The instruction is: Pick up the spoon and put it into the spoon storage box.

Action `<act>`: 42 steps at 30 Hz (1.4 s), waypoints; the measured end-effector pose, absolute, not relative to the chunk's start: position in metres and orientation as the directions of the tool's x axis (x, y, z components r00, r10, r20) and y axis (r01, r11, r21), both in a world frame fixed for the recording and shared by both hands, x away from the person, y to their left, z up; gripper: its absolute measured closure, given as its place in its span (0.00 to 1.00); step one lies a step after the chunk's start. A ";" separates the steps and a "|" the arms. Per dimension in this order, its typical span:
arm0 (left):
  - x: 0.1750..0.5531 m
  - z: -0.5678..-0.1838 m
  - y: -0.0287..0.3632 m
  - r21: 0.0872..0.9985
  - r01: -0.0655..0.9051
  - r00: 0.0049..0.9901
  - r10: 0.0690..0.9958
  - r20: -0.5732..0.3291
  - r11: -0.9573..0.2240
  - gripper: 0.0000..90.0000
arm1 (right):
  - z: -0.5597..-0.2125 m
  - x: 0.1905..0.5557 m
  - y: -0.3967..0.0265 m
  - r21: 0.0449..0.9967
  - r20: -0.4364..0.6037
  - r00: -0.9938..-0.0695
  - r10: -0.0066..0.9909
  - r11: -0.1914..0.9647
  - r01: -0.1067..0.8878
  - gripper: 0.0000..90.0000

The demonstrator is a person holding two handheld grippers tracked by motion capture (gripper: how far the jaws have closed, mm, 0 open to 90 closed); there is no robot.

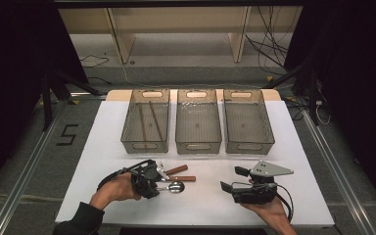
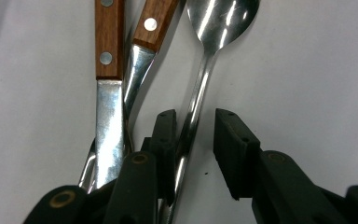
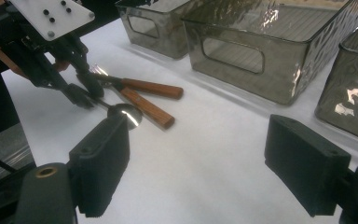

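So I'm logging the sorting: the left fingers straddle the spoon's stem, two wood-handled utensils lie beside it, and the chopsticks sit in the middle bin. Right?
Not quite: the chopsticks sit in the left bin, as the high view shows. The rest holds: the left fingers straddle the spoon stem, with two wood-handled utensils beside it.

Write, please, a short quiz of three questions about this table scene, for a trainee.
1. True or false: the spoon lies inside a bin.
2. Which bin holds chopsticks? A left bin, B middle bin, C right bin
3. What lies between the jaws of the left gripper?

Key:
1. False; it lies on the table.
2. A
3. The spoon's handle, with the jaws not yet pressed shut on it.
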State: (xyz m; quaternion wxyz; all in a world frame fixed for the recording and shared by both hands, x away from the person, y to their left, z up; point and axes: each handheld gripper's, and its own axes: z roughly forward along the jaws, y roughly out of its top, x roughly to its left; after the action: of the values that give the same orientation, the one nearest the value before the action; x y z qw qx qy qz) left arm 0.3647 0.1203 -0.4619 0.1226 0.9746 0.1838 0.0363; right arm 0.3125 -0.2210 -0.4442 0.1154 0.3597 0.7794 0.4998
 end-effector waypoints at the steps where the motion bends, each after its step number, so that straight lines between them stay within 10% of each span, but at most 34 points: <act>1: 0.364 -0.462 0.120 0.249 0.348 0.931 0.365 0.023 -0.904 0.78 | -0.444 0.312 -0.221 0.862 0.179 -0.715 0.676 0.242 0.445 0.26; 42: 0.359 -0.450 0.116 0.283 0.299 0.948 0.317 0.019 -0.911 0.94 | -0.445 0.312 -0.222 0.861 0.181 -0.707 0.683 0.238 0.450 0.26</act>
State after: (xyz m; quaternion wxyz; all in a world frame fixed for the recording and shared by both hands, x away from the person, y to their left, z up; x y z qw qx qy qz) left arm 0.3593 0.1163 -0.4500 0.1397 0.9770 0.1578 0.0323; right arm 0.3123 -0.2220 -0.4446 0.1170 0.3642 0.7781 0.4983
